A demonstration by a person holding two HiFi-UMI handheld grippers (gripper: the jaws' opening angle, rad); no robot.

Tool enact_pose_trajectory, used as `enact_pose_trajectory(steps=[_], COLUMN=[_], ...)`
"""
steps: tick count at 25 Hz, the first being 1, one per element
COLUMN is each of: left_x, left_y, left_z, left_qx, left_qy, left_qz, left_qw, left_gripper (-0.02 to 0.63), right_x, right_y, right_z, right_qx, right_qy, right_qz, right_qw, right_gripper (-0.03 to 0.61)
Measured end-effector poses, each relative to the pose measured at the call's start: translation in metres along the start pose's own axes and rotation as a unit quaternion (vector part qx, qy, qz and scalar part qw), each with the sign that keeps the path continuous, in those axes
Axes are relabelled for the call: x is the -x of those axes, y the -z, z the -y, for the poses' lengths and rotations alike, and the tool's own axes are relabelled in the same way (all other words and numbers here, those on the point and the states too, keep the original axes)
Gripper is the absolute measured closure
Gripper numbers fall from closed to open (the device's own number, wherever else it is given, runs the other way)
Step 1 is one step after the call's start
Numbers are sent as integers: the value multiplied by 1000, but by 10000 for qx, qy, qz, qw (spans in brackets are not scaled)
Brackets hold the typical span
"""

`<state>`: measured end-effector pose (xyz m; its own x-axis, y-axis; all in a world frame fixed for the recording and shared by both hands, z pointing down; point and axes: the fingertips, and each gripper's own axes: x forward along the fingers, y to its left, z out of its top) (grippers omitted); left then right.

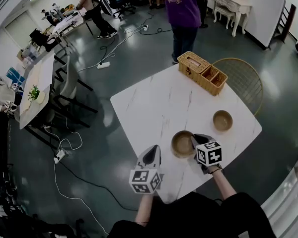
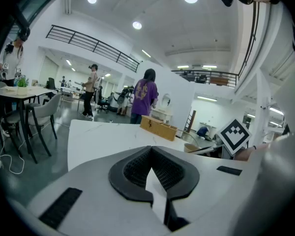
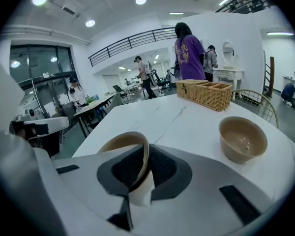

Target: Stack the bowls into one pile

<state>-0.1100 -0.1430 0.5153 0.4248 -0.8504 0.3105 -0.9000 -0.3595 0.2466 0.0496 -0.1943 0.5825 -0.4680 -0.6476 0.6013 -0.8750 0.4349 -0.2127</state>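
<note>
Nearest to me, my left claw (image 1: 152, 155) hangs over the near edge of the white marble-patterned table (image 1: 154, 103). Its jaws are pressed together with nothing between them, as the left gripper view (image 2: 150, 150) shows plainly. Just to its right is my right claw (image 1: 195, 140), whose dark pads (image 3: 163, 167) are clamped on the near rim of a tan round bowl (image 1: 182, 144). One pad sits inside the bowl and the other outside its wall. In the right gripper view that tan round bowl (image 3: 119, 142) is right in front of the jaws (image 3: 143, 163), its thin rim running up between them. I cannot tell whether its base rests on the tabletop or is raised a little off it.

Further out and to the right, a second tan bowl (image 1: 222, 120) stands upright and alone on the table, apart from the one I hold. Its open mouth faces up and it looks empty (image 3: 243, 138).

At the far corner of the table sits a rectangular woven wicker basket (image 1: 202, 72) with open compartments at its right end. A gold wire chair (image 1: 244, 81) stands just beside that corner. Beyond the table, on the dark glossy floor (image 1: 139, 58), a person in a purple top (image 1: 181, 4) stands facing away.
</note>
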Motion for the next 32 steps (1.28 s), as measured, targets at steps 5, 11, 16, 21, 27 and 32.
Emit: enact_pose_trajectory(steps=[5,11,16,21,27,32], left_x=[2,3,3,4,3,2], left_y=[1,0,6,12,16,17], left_z=[1,9,12,11,13,18], left_qx=[59,117,95,110,142,115], left_qy=[17,114,152,142,149,203], left_qz=[-4,6,-54,-85,-141,-161], left_qw=[10000,9999,9998,9998,9997,9996], left_gripper=[600,600,600,600,600,600], right_x=[1,-1,-6,-12,-15,-11], right_y=[4,13,25,31,28,31], right_z=[1,3,6,9,10,12], right_qx=[18,-240,-651,-1171,-1395,-1636], right_qy=[94,114,55,24,-38,-44], right_qz=[53,31,-116,-167,-43,-45], right_qw=[9999,9996,9978,9930,9902,9865], right_gripper=[531,471,471,472,532,546])
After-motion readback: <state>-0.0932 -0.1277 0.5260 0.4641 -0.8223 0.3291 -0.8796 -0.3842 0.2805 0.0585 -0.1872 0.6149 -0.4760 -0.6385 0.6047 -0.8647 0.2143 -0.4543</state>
